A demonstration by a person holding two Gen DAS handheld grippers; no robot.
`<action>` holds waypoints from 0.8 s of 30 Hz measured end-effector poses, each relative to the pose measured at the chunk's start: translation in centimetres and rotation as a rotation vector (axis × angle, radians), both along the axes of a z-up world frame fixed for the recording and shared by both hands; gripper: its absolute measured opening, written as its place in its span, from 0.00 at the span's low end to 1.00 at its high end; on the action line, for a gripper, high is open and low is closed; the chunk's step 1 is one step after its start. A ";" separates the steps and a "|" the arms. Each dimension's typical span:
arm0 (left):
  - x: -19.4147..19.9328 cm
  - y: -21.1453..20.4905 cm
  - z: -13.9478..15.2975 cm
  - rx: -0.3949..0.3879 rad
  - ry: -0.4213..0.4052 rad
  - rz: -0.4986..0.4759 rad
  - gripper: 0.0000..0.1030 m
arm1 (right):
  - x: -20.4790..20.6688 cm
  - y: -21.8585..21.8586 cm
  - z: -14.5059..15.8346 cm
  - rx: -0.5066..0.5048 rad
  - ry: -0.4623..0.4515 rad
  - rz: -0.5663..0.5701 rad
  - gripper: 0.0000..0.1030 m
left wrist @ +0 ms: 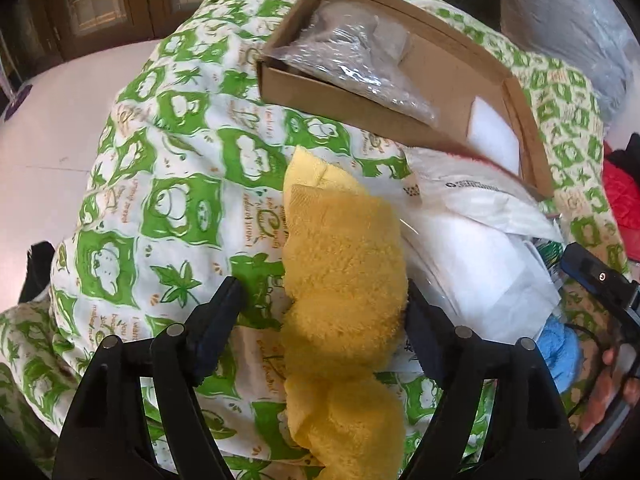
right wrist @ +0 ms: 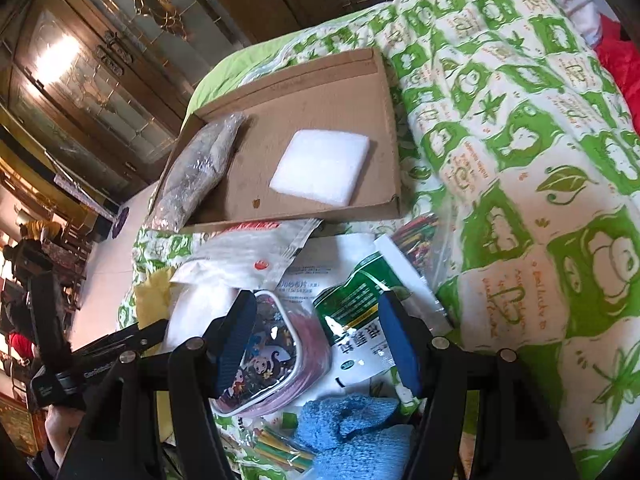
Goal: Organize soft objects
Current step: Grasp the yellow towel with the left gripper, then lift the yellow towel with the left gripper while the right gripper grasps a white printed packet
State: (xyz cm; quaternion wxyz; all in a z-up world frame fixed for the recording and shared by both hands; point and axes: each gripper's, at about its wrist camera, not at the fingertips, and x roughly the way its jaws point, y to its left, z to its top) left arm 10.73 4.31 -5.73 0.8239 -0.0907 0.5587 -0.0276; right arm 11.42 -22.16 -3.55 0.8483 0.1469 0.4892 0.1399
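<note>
Jaws, left gripper [left wrist: 322, 304]: spread, yellow towel [left wrist: 340, 280] hanging between them, one pad touching.
Jaws, right gripper [right wrist: 318, 342]: spread, gripping nothing, above a cartoon pouch [right wrist: 272, 356].
Bed: green-patterned quilt [left wrist: 168, 184], cardboard box [left wrist: 460, 76].
Room: glazed wooden doors, pale floor.
Right view only: blue towel [right wrist: 356, 432], green packet [right wrist: 356, 312].
</note>
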 end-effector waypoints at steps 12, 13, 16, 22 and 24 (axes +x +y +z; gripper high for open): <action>-1.5 -0.7 3.0 0.028 -0.150 -0.051 0.39 | 0.6 1.3 0.2 -0.006 0.029 0.043 0.62; -1.8 -0.3 3.5 0.027 -0.163 -0.040 0.39 | 0.7 1.4 0.4 -0.019 0.026 0.051 0.62; -2.4 1.0 4.3 0.025 -0.187 0.002 0.39 | 1.7 2.6 0.9 -0.077 0.044 0.122 0.62; -2.1 1.9 3.8 -0.019 -0.165 0.017 0.39 | 3.8 7.2 1.4 -0.277 0.076 0.378 0.62; -2.2 1.5 3.9 -0.012 -0.168 0.003 0.39 | 4.3 8.4 1.3 -0.323 0.063 0.433 0.62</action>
